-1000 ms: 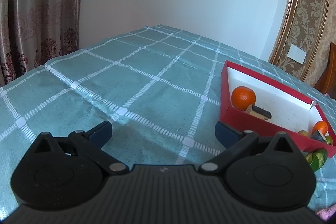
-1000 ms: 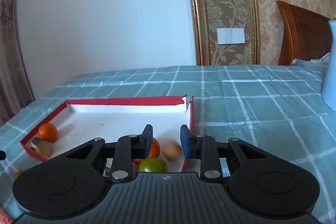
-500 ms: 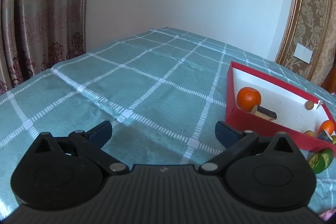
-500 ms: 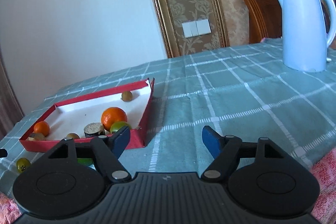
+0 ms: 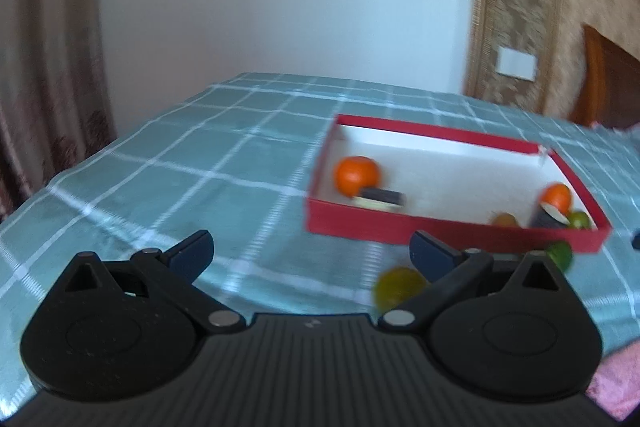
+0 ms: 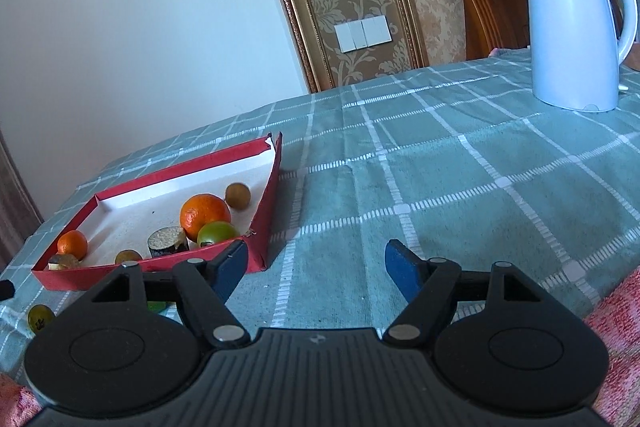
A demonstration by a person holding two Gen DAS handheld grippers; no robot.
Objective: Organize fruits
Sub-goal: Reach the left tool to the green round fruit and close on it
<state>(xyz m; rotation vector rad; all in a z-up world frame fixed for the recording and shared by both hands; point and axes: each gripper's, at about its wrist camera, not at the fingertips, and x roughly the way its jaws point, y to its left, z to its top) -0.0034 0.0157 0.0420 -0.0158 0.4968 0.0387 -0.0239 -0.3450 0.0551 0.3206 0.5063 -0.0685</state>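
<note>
Jaws of both the left gripper (image 5: 311, 258) and right gripper (image 6: 316, 269) stand wide, holding nothing. Ahead of the right jaws, to their left, the red box (image 6: 262, 227) on the tabletop (image 6: 460, 163) holds oranges (image 6: 205, 217); a yellow-green fruit (image 5: 396, 285) lies just beside the left gripper's right jaw
</note>
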